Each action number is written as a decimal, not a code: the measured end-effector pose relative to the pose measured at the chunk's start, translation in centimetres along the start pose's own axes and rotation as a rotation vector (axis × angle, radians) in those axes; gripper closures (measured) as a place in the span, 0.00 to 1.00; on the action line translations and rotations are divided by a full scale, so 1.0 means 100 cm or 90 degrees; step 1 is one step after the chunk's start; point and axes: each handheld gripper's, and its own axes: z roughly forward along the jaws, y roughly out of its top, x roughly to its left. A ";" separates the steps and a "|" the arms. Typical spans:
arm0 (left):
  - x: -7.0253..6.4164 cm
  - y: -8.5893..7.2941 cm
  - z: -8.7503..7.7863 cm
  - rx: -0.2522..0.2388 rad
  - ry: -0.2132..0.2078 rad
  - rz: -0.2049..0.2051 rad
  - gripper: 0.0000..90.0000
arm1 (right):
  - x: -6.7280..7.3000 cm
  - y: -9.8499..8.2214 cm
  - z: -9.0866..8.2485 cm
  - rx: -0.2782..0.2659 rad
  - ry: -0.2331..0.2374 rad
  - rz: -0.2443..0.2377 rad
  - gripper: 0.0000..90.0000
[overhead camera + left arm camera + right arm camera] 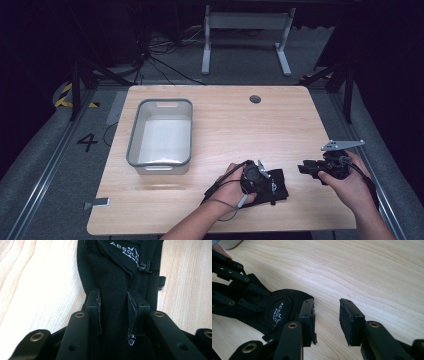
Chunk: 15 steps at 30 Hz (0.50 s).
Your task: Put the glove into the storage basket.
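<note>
Pinching a black glove [110, 277] lettered "ABSOL", left gripper [113, 312] jaws closed on it, right gripper [327, 322] jaws apart

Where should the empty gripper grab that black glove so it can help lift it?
Probably the free edge of the black glove nearest the right gripper, coming in low from that side. The glove lies flat on the table, so only a thin edge fits between the open jaws. The left gripper already straddles a raised fold in the glove's middle.
</note>
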 end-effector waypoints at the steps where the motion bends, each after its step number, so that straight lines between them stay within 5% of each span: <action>1: 0.000 0.001 -0.001 0.002 -0.001 -0.002 0.75 | -0.001 0.000 0.000 0.002 0.001 0.000 0.72; 6: 0.001 0.004 -0.010 0.006 -0.018 -0.019 0.75 | -0.002 0.002 0.003 0.003 0.003 -0.001 0.72; 15: 0.013 0.004 -0.051 -0.022 -0.008 -0.054 0.75 | -0.003 0.009 0.006 -0.002 0.012 0.000 0.72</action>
